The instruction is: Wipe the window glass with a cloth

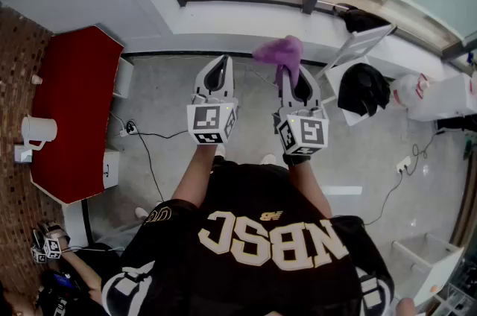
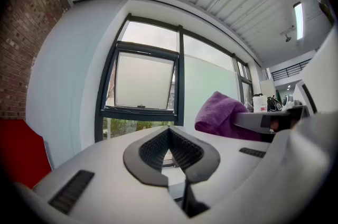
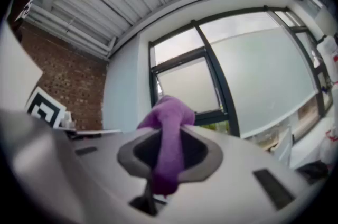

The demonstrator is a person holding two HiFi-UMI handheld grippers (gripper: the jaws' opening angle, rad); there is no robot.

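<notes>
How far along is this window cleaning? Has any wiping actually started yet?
Done: the purple cloth is picked up, pinched in the jaws of the right gripper. In hand: it is held up facing the window glass, apparently short of touching it. Left: the wiping itself; no wiped patch shows on the pane. The left gripper is shut on nothing.

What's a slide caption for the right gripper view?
Right gripper, jaws shut on a purple cloth, faces the dark-framed window beside a brick wall.
</notes>
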